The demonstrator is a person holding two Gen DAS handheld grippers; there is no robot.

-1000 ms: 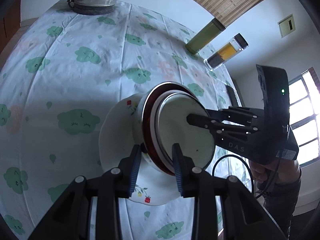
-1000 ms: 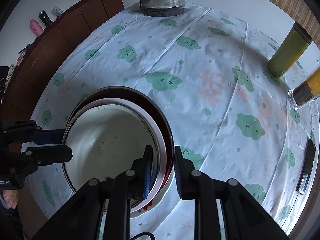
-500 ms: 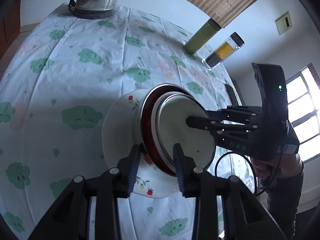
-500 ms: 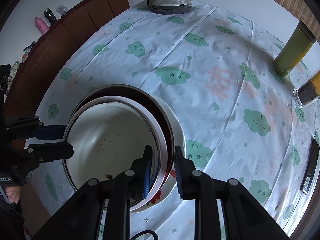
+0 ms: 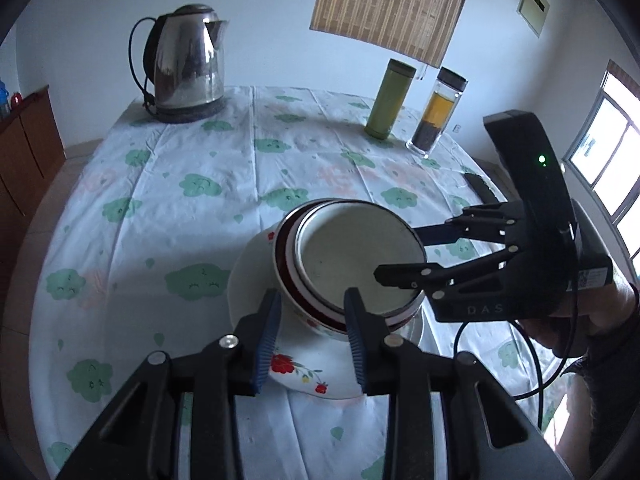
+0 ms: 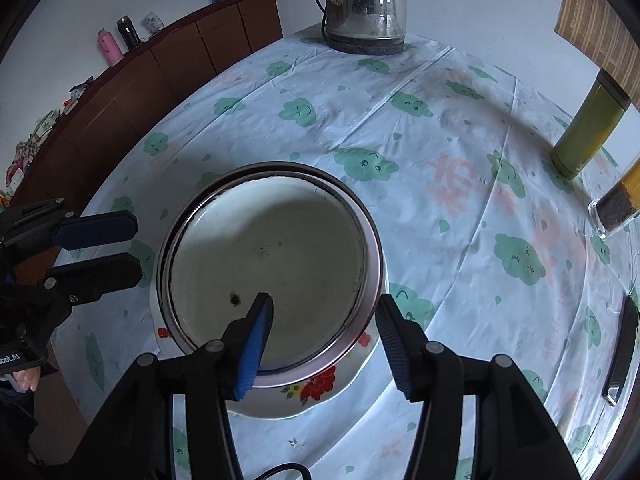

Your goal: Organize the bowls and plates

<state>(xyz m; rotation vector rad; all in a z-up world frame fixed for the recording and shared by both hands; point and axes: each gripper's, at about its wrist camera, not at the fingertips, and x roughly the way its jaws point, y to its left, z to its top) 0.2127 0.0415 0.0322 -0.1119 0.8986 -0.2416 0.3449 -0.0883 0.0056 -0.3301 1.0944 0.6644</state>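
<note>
A cream bowl (image 5: pixel 352 252) (image 6: pixel 272 248) is nested in a dark red-rimmed bowl (image 5: pixel 286 276), and the stack rests on a white plate with red flowers (image 5: pixel 304 364) (image 6: pixel 320 384). My right gripper (image 6: pixel 324 300) (image 5: pixel 396 252) straddles the stack's near rim, one finger inside the cream bowl and one outside. Its jaws are opening and the pads stand off the rim. My left gripper (image 5: pixel 312 294) (image 6: pixel 138 244) is open by a narrow gap. In the right wrist view its tips sit just clear of the far rim, holding nothing.
A steel kettle (image 5: pixel 184 64) stands at the back of the cloud-print tablecloth (image 5: pixel 200 184). A green flask (image 5: pixel 390 98) and a glass tea bottle (image 5: pixel 438 112) stand back right. A dark flat device (image 6: pixel 622 352) lies near the right edge. A brown sideboard (image 6: pixel 140 88) runs beyond the table.
The right jaws have spread off the bowl rim that they clamped. The left gripper has drawn back from the opposite rim and tilted upward. The bowl stack now sits level on the plate.
</note>
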